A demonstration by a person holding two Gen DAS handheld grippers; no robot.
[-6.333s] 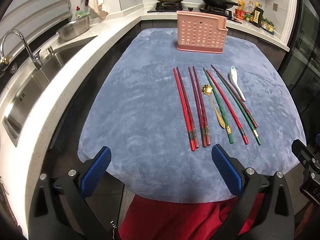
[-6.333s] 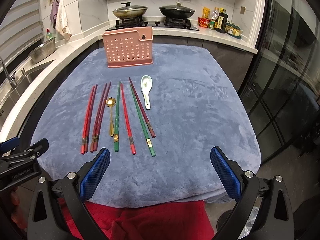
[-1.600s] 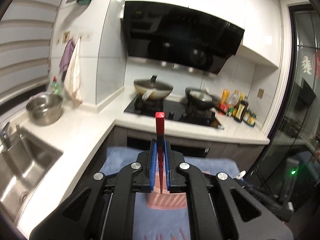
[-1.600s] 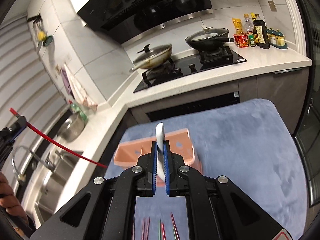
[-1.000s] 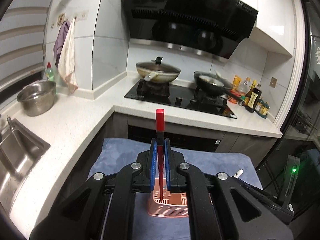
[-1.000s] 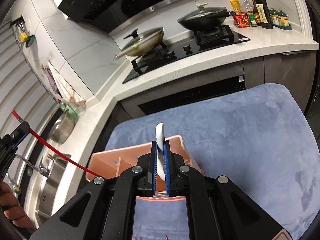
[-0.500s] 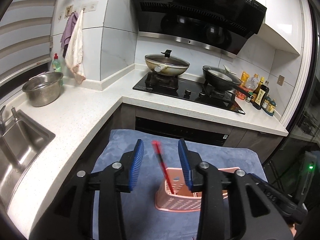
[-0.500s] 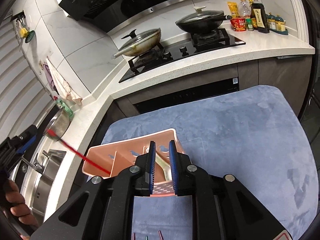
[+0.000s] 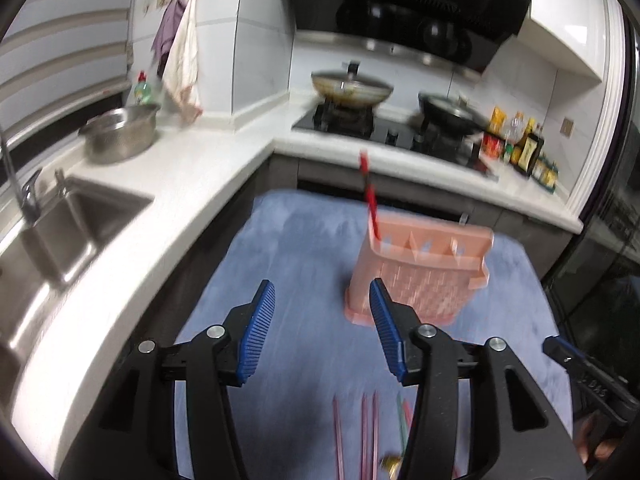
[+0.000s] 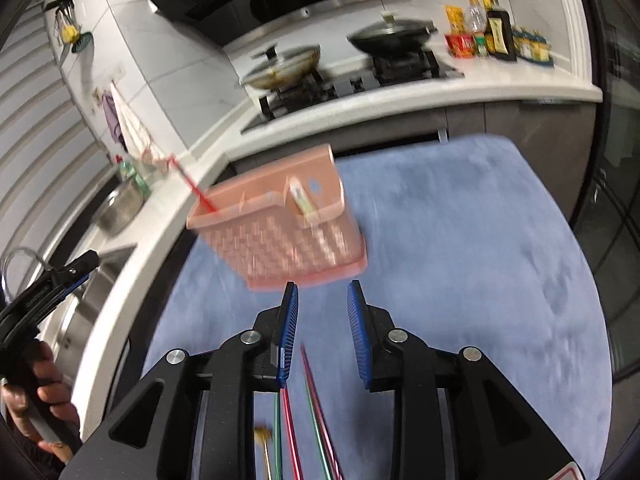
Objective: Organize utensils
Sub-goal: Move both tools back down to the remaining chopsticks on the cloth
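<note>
The pink perforated utensil holder (image 9: 420, 276) (image 10: 280, 236) stands at the far end of the blue mat (image 9: 296, 264) (image 10: 460, 260). A red chopstick (image 9: 370, 196) (image 10: 192, 186) leans out of its left compartment. The white spoon (image 10: 302, 200) sits in its right compartment. My left gripper (image 9: 322, 320) hangs in front of the holder, jaws opening, nothing between them. My right gripper (image 10: 322, 328) is just before the holder, jaws opening and empty. Several red and green chopsticks (image 10: 312, 420) (image 9: 368, 432) and a gold spoon (image 10: 264, 438) lie on the mat below.
A white counter with a sink (image 9: 68, 224) runs along the left, with a steel bowl (image 9: 120, 132). Behind the mat are a stove with two pans (image 9: 352, 88) and bottles (image 10: 488, 32). A person's hand (image 10: 36, 392) holds the left gripper at the lower left.
Both grippers have opened, leaving the red chopstick and white spoon in the holder. Both have drawn back from it, so the holder now lies beyond the fingertips.
</note>
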